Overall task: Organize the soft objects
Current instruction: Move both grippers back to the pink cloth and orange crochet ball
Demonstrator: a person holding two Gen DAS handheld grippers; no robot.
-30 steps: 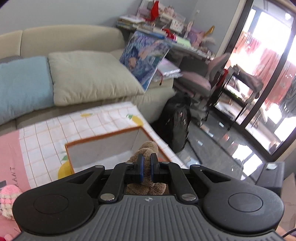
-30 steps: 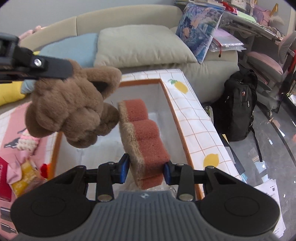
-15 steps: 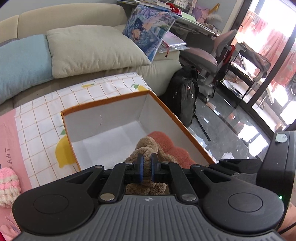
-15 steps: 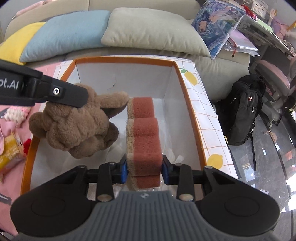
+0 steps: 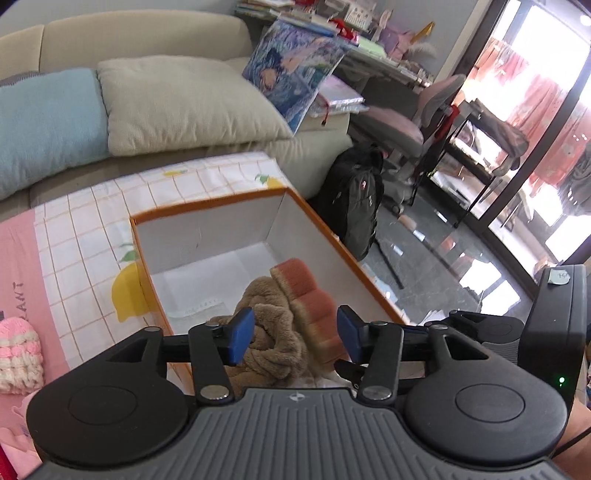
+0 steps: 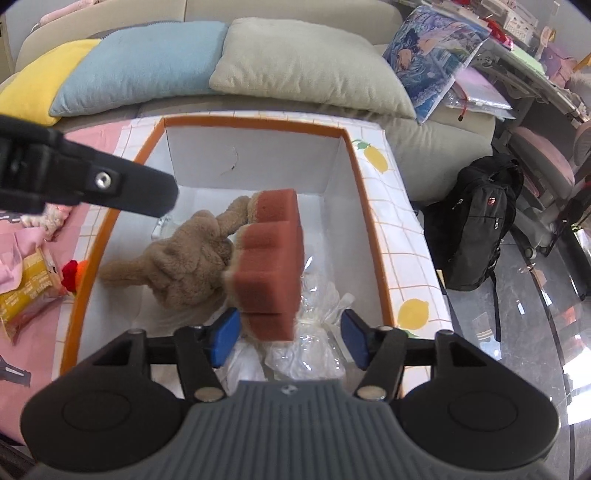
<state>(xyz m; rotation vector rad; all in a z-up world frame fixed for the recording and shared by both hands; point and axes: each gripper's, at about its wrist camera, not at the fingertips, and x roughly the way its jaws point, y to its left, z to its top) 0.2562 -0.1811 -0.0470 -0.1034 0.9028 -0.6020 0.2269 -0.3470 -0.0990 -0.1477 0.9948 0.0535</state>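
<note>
- A living room with a beige sofa (image 5: 140, 33) along the back; a blue cushion (image 5: 44, 125) and a cream cushion (image 5: 184, 99) lie on its seat, and an illustrated cushion (image 5: 291, 70) leans at its end.
- A black backpack (image 5: 354, 199) stands on the glossy dark floor beside the bench (image 5: 85, 229), which is covered with a pink and lemon-print checked cloth.
- An orange-rimmed white box (image 6: 255, 162) sits open on the bench, with crumpled clear plastic (image 6: 314, 325) on its floor at the near end.
- Inside the box a brown plush toy (image 6: 184, 258) lies on its side, touching a rust-red sponge (image 6: 269, 258) that stands on edge against it.
- The left tongs (image 5: 293, 336) hover above the box with their blue pads spread wide and nothing between them; the plush toy shows below the gap.
- The right tongs (image 6: 291, 339) are likewise released, pads apart on either side of the sponge's near end; whether the left pad touches the sponge cannot be told.
- Seen from the right wrist, the dark arm of the left tongs crosses above the box's left rim.
- Outside the box on the pink cloth lie a pink and white knitted item (image 5: 18, 354), a yellow snack packet (image 6: 29, 291) and a small red object (image 6: 72, 275) just beside the rim.
</note>
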